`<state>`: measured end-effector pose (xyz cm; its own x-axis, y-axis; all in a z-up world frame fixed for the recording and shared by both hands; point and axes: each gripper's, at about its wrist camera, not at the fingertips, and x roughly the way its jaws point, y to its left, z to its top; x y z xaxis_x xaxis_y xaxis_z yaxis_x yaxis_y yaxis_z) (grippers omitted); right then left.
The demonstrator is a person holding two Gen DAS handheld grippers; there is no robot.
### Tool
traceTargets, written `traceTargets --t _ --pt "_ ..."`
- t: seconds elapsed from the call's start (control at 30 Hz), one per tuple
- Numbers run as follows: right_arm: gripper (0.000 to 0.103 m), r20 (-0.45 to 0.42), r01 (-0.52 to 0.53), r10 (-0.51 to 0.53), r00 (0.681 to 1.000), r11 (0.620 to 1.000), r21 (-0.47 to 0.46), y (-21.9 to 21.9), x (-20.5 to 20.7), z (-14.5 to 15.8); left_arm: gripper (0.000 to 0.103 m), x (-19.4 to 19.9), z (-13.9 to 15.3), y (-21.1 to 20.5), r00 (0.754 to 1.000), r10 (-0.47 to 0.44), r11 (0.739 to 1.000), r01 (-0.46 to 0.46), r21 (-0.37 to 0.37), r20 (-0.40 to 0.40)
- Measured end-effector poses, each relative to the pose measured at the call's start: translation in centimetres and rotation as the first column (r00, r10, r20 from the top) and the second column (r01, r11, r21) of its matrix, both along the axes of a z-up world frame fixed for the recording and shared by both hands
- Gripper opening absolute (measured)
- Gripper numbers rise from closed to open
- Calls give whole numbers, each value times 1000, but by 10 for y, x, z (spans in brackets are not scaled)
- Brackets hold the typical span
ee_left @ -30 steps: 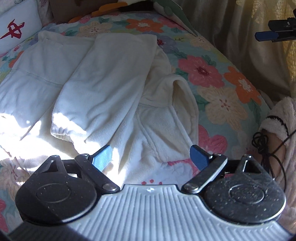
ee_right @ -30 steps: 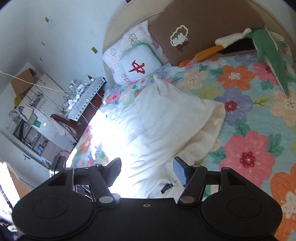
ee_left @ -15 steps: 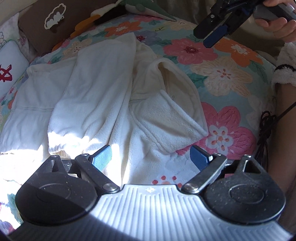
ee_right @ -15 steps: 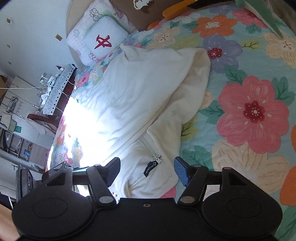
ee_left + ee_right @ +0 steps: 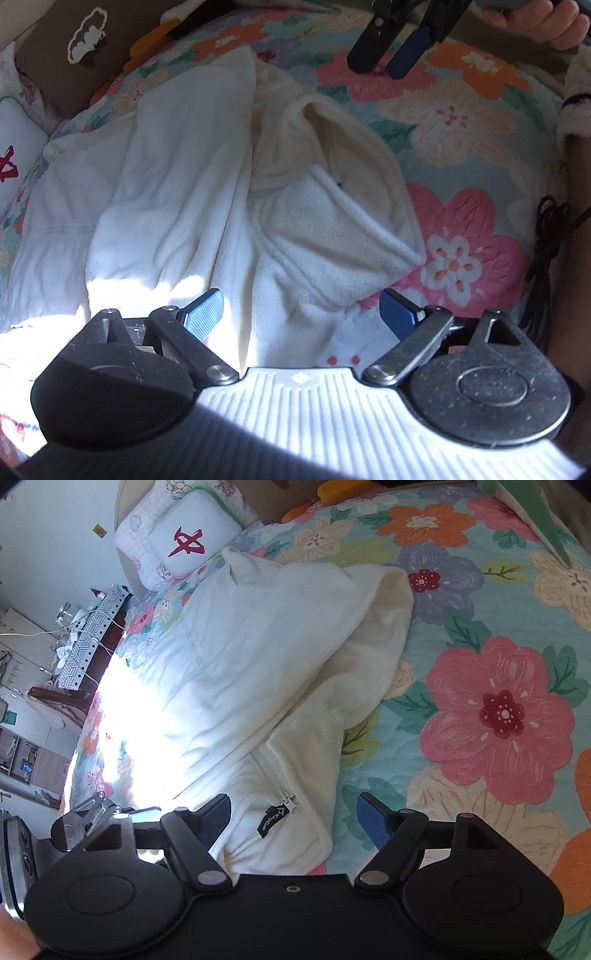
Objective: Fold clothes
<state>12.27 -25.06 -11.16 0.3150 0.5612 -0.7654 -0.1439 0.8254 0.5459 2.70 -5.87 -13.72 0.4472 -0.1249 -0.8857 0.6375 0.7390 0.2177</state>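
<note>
A cream fleece hooded jacket [image 5: 192, 177] lies spread on the floral bedspread [image 5: 461, 122], hood [image 5: 351, 206] toward its near right. My left gripper [image 5: 301, 314] is open and empty just above the jacket's near edge. My right gripper [image 5: 293, 812] is open and empty over the jacket's [image 5: 258, 657] collar, above the zipper pull and black label [image 5: 275, 818]. The right gripper also shows in the left wrist view [image 5: 391, 55], hovering over the bed beyond the hood.
A white pillow with a red mark [image 5: 192, 542] and a brown cushion [image 5: 77, 51] lie at the head of the bed. A green plush toy [image 5: 532, 513] lies on the far side. A side table [image 5: 85, 635] stands beside the bed. A black cord [image 5: 546, 236] hangs at right.
Both grippers have come lower and closer to the jacket. The right gripper has moved over the collar and zipper. Both stay open.
</note>
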Motion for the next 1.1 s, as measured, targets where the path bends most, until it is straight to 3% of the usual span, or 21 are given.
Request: traceTargets --t 0.1,0.37,0.57,0.67,0.7,0.73,0.77,0.8,0.93,1.0,1.1 --pt "80 -49 50 -49 998 998 23 2 16 -16 92 11 -12 9 998 58 998 -58 12 -25" --pt "80 -149 154 -135 980 981 120 -1 50 -56 92 12 -9 17 995 5 1000 -7 16 104" --pt "81 -240 154 -106 965 969 191 8 41 -91 92 1 20 26 979 -6 990 34 -134 203" --pt "83 -203 118 -83 976 979 164 18 37 -96 92 13 19 32 983 37 983 -3 -182 182" --pt "78 -178 88 -62 982 985 147 22 37 -93 92 19 16 34 985 49 981 -16 -194 166" --pt "67 -142 63 -45 989 990 128 26 37 -89 92 21 14 36 985 49 978 -14 -207 163" --pt "30 -106 39 -27 994 993 114 30 39 -84 92 23 11 38 986 49 975 -12 -220 160" --pt "20 -71 15 -8 997 995 100 34 42 -79 92 24 8 39 986 45 974 -7 -227 162" --pt "17 17 -15 12 1000 981 193 38 59 -54 92 19 14 49 956 125 948 -36 -315 267" --pt "16 61 -26 11 998 966 256 39 71 -36 92 22 21 55 951 153 928 -45 -371 269" --pt "16 110 -42 13 994 964 263 49 88 -19 92 32 22 58 962 146 923 -47 -382 233"
